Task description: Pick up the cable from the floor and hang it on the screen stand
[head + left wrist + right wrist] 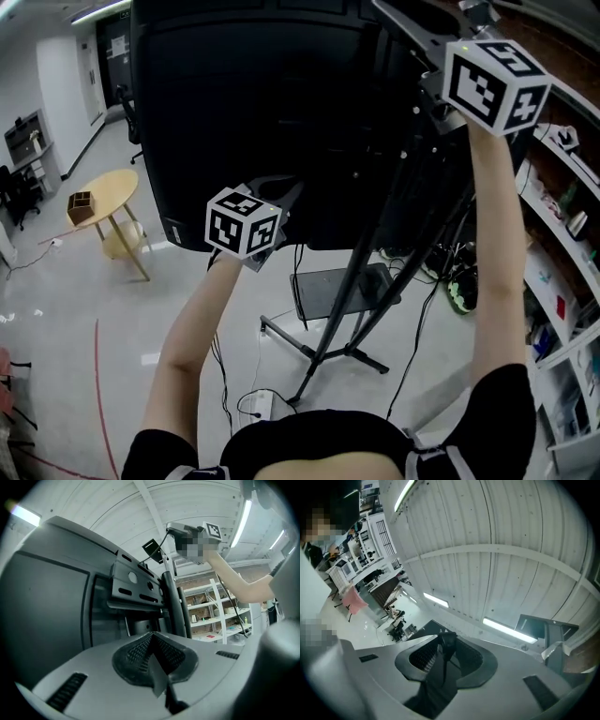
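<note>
The big black screen (253, 112) shows its back on a black tripod stand (342, 319). My left gripper (279, 192) is level at the screen's lower edge. Its jaws (152, 639) are shut, and a black cable (176, 700) comes out below the pads. My right gripper (441, 66) is raised high by the stand's top. A black cable end (446, 641) is pinched between its pads. In the left gripper view the right gripper (185, 529) holds the cable's plug (151, 549) above the stand's pole (173, 602) and mounting bracket (136, 583).
A round wooden table (103, 192) with a small box (81, 204) stands at the left. White shelves (562, 253) with small items line the right side. A power strip (258, 405) and thin wires lie on the floor near the stand's feet.
</note>
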{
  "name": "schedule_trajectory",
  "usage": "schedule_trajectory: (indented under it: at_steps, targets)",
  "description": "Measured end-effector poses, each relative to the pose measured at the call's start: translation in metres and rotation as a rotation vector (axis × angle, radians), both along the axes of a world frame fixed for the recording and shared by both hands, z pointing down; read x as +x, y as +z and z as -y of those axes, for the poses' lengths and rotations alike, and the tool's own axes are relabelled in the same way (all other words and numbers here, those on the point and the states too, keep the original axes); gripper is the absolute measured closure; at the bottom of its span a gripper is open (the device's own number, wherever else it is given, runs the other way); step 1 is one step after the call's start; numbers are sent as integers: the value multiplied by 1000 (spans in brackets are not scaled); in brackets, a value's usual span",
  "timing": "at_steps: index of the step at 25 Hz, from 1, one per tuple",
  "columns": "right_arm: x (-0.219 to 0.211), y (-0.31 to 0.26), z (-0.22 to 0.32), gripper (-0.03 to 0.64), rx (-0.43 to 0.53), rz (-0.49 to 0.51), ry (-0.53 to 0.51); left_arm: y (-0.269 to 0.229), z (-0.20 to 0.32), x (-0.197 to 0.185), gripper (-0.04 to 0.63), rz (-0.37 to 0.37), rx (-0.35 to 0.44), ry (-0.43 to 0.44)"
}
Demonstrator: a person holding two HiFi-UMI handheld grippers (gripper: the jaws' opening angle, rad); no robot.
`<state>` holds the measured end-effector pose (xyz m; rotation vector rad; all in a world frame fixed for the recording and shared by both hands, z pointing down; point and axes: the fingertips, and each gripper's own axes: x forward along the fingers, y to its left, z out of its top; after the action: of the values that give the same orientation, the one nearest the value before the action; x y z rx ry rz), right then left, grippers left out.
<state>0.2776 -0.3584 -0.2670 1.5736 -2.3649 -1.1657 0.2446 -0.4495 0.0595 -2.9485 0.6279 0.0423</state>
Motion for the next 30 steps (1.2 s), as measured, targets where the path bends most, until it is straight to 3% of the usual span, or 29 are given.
schedule_trajectory:
  at_steps: [6, 9, 14, 17, 24, 30]
  targets:
    - [-13, 56, -45, 483, 53, -53, -22, 21, -38, 14, 589, 21, 6, 56]
    - [-24, 93, -57, 485, 80, -187, 27, 28, -52, 16, 589, 22, 6, 71]
    - [-41, 164, -58, 485, 126, -507, 131, 42, -65, 16, 589, 32, 2, 79]
    - [-38, 205, -48, 485, 120, -601, 190, 49, -67, 14, 589, 29, -12, 77]
    - [-32, 257, -20, 485, 204, -646, 246, 57, -58, 6, 589, 4, -27, 35]
    - [-23, 282, -3, 485, 309, -601, 284, 59, -52, 3, 589, -7, 9, 9]
